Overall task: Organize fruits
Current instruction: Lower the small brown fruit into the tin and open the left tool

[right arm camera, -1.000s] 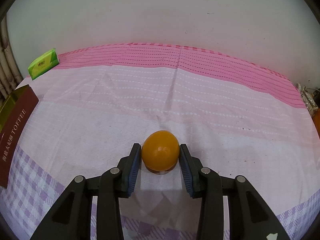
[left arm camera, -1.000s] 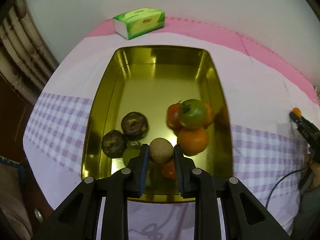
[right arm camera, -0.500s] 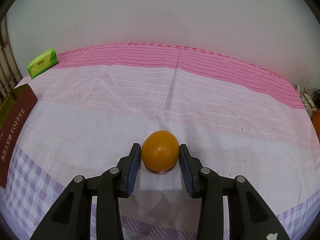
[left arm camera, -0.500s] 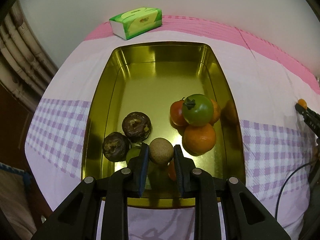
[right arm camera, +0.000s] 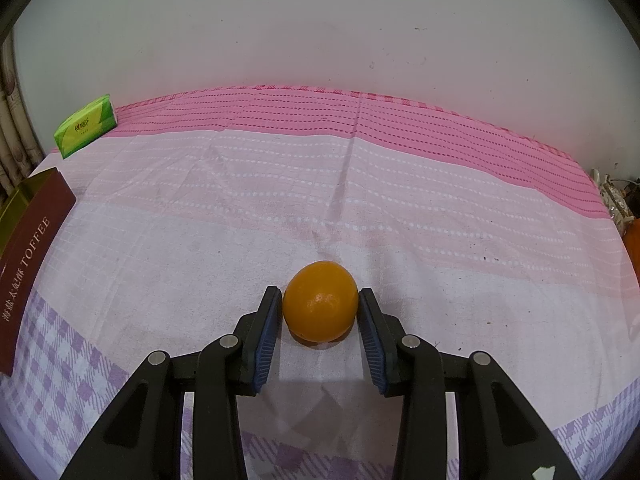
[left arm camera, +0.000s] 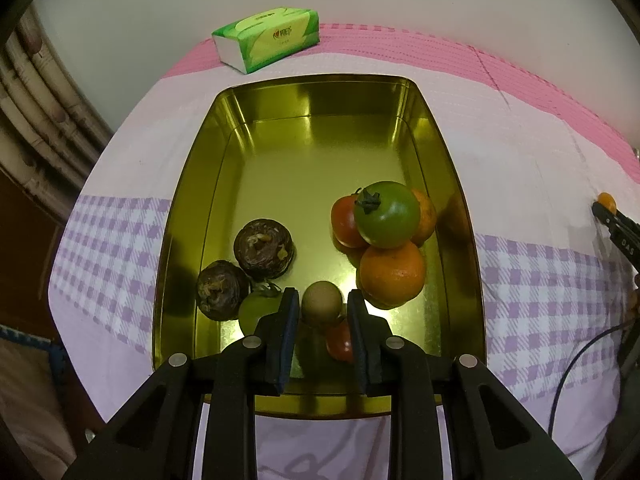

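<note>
Now the left tongs (left arm camera: 323, 310) are spreading: where they were pinching the small brown fruit (left arm camera: 322, 303) half a second ago, a gap is showing on each side of it, and it seems to be settling at the near end of the gold tin (left arm camera: 192, 216). By my reading that is one more fruit delivered, and the left tongs are free to pull away.

In the tin, a red tomato (left arm camera: 339, 344) and a pale green fruit (left arm camera: 256, 312) are lying just beside the brown one, both partly hidden by the tongs. Left of it are sitting two dark, wrinkled, flattish fruits (left arm camera: 262, 254). Right of it a dimpled orange (left arm camera: 392, 274) is carrying a glossy green tomato (left arm camera: 387, 214) with a dried stalk, and another red tomato (left arm camera: 345, 220) is leaning against that pile. The far half of the tin is showing only its mirror-bright metal floor. Beyond the tin a green tissue pack (left arm camera: 267, 38) is resting on the pink cloth.

Meanwhile the right tongs (right arm camera: 320, 312) are unchanged over the last second, bracketing a smooth, egg-shaped orange fruit (right arm camera: 320, 300) that is resting on the woven cloth of the tabletop (right arm camera: 440, 216), well to the right of the tin. Slight gaps are showing at the blue ribbed pads, so they are spread, not pinching.
</note>
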